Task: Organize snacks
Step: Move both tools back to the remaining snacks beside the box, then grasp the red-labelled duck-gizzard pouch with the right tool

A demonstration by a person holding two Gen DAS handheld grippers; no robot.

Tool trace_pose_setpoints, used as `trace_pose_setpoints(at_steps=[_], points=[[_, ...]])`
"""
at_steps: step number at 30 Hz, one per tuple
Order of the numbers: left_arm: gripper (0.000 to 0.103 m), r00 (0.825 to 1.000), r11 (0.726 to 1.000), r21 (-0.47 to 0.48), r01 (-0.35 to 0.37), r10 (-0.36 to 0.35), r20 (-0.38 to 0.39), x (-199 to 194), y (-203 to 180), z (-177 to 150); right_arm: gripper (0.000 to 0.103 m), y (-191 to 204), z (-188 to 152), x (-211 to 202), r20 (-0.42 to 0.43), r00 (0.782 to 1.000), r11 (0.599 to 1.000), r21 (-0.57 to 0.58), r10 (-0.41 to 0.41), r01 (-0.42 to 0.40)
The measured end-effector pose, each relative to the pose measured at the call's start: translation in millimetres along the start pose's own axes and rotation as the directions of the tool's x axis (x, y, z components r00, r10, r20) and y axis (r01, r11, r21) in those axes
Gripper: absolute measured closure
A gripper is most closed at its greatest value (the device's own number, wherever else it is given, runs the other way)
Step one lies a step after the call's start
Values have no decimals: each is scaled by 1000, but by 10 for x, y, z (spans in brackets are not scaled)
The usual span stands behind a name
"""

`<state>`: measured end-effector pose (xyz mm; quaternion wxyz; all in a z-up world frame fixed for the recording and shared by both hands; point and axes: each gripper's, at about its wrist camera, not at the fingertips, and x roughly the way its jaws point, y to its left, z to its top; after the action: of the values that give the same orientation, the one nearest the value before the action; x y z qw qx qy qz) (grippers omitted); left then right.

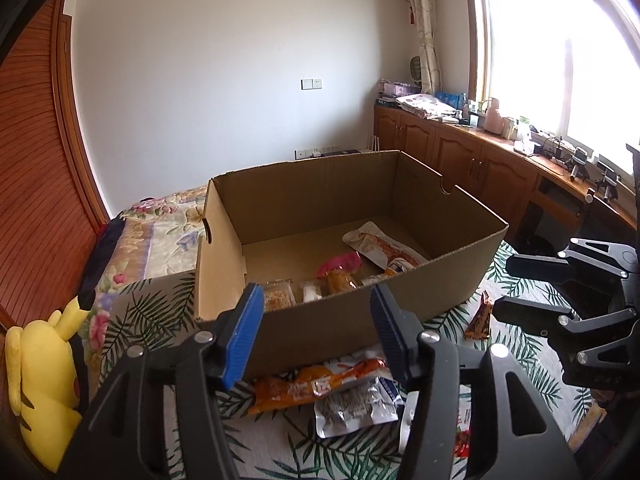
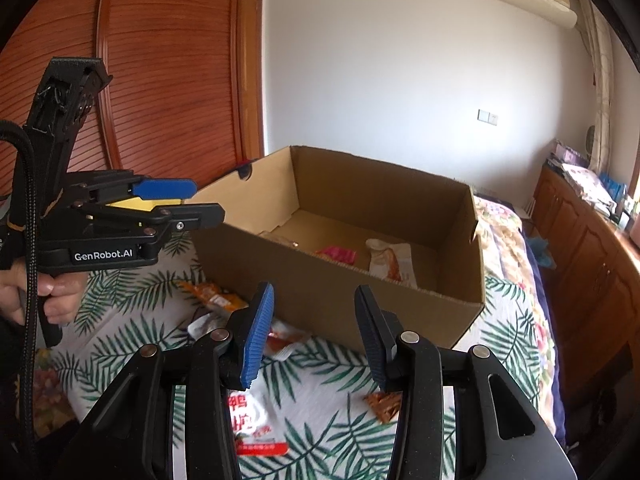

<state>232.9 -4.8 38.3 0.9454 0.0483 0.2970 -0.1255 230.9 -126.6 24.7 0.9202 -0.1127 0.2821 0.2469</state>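
Bed (image 1: 152, 296) carries the box (image 1: 348, 308); several snacks (image 1: 376, 246) already inside it. More packets (image 1: 320, 388) loose on the bed just in front of the box. Left tongs (image 1: 316, 336) part open, nothing between. Right tongs (image 2: 316, 336) part open, empty too.

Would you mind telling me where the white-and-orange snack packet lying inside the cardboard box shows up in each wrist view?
Left wrist view: the white-and-orange packet lies right of centre, on the box floor near the right wall.
Right wrist view: the same packet lies right of centre, on the box floor behind the near wall.
Shared landmark: the pink packet to its left, inside the cardboard box.
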Motion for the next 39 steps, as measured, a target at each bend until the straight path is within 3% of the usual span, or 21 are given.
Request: trace_pose_setpoints(at_steps=[3,6,13,22,33,39], points=[[35,1000,1000,-10,6,-6,10,-33,-2,-57,60,29,-55,-3,-9,1000,1000,3,4,-4],[34,1000,1000,-20,-1,1,4,-31,-8,-123,57,71,-113,-1,-20,1000,1000,4,7,-7],[34,1000,1000,-3,-15,15,-21,4,-65,-304,34,83,-252,55,-51,999,1000,21,19,-18],[34,998,999,-34,-6,4,-64,115,2,-588,34,168,-508,249,-135,989,998,27,55,-52],[34,995,998,-58,-33,28,-96,195,115,-856,34,404,-810,561,-245,963,994,7,111,-113],[34,993,997,-69,-28,20,-116,247,133,-925,34,494,-880,699,-298,950,993,-27,98,-111]])
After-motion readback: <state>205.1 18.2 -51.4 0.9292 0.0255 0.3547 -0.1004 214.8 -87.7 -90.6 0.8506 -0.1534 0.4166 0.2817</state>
